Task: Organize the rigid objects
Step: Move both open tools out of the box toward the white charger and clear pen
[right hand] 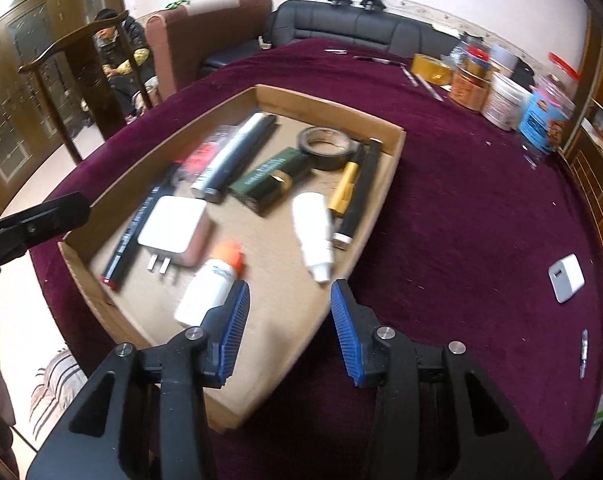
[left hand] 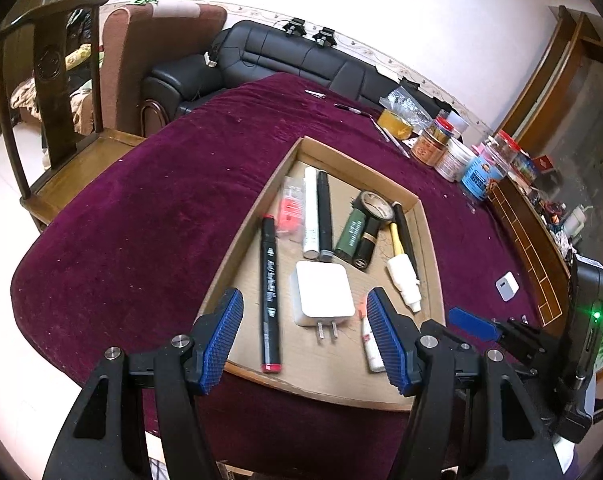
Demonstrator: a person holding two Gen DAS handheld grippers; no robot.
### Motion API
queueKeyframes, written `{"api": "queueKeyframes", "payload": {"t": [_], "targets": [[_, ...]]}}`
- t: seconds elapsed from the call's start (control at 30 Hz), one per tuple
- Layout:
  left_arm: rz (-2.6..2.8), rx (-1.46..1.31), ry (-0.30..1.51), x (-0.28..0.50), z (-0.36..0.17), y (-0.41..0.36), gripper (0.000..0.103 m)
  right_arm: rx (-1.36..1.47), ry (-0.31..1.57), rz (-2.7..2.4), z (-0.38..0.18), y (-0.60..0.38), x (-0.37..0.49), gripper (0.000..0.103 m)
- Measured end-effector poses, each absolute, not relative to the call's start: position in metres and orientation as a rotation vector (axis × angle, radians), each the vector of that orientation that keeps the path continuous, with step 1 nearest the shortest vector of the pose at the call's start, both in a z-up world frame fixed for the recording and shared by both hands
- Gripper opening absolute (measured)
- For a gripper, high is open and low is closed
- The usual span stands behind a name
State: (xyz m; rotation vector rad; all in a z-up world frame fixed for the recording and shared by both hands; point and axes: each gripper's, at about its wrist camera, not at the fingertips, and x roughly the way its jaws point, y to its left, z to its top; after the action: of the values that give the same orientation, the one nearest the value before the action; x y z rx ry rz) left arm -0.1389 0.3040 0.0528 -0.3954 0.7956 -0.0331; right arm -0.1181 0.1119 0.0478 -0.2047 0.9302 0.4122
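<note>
A shallow cardboard tray (left hand: 381,162) sits on the maroon tablecloth (left hand: 141,216) and holds the sorted items. Inside it, a white plug charger (left hand: 321,294) lies near the tray's front edge, prongs toward the camera. A long black marker (left hand: 268,292) with red ends lies just left of the charger. Behind the charger lie a white tube and a black tube side by side, a green cylinder (left hand: 350,236) and a roll of black tape (right hand: 326,148). A white dropper bottle (right hand: 313,232) lies right of the charger, and a white bottle with an orange cap (right hand: 211,282) lies by the tray's front.

The left gripper (left hand: 305,332) hovers over the tray's front edge, jaws spread wide, holding nothing. The right gripper (right hand: 289,328) hangs at the tray's near right corner, likewise parted and empty. A small white adapter (right hand: 566,278) lies on the cloth well right of the tray.
</note>
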Motion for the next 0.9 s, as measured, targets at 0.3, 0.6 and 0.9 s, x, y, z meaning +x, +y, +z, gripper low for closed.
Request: {"api": "queueKeyframes", "payload": {"t": [0.3, 0.6, 0.9], "targets": [[-0.067, -0.336, 0.823, -0.133, 0.059, 0.268, 0.058, -0.150, 0.918, 0.345, 0.048, 0.065, -0.116, 0.041], [-0.090, -0.281, 0.852, -0.126, 0.063, 0.232, 0.058, -0.106, 0.916, 0.285, 0.046, 0.022, -0.110, 0.041], [-0.133, -0.221, 0.870, -0.113, 0.071, 0.190, 0.058, -0.046, 0.915, 0.201, 0.044, -0.038, -0.100, 0.046]]}}
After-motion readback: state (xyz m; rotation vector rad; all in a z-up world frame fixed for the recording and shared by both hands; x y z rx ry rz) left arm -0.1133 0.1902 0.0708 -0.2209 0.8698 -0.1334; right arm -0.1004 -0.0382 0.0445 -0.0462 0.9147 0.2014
